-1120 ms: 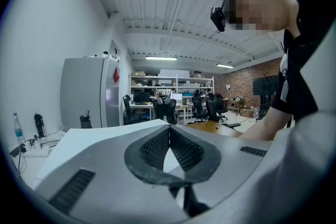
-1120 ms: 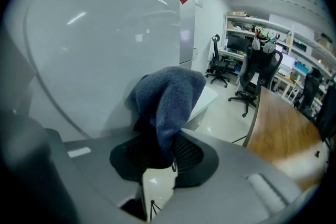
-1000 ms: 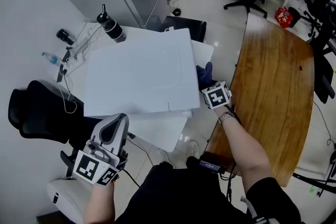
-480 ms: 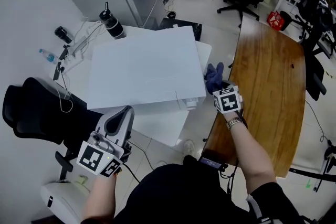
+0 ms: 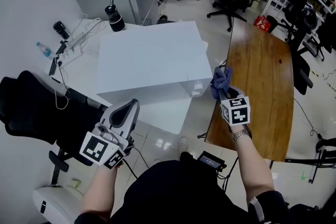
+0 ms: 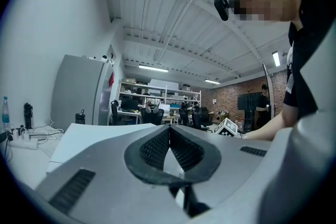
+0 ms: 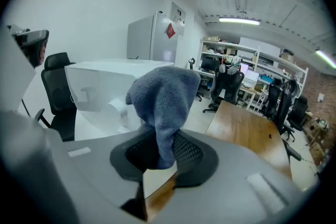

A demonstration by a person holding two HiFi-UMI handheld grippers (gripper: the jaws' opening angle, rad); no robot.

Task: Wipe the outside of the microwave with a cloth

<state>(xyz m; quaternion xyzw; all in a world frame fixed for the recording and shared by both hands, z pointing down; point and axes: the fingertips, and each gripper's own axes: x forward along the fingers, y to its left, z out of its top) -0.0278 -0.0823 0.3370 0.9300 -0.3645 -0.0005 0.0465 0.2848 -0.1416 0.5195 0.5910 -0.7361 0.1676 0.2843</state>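
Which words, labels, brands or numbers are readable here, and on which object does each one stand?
None can be read.
Marker cubes: black-and-white square patterns only, no letters.
Red tag on the refrigerator: too small to read.
Bottle label: too small to read.

No legible text, brand, number or sign in any view.
- left marker cube (image 5: pixel 98 150), right marker cube (image 5: pixel 235 109): black-and-white square code patterns only, no letters or digits.
- red tag (image 7: pixel 170 30) on refrigerator (image 7: pixel 144 39): too small to read.
- bottle (image 5: pixel 43 50) on table (image 5: pixel 84 68): label blurred, unreadable.
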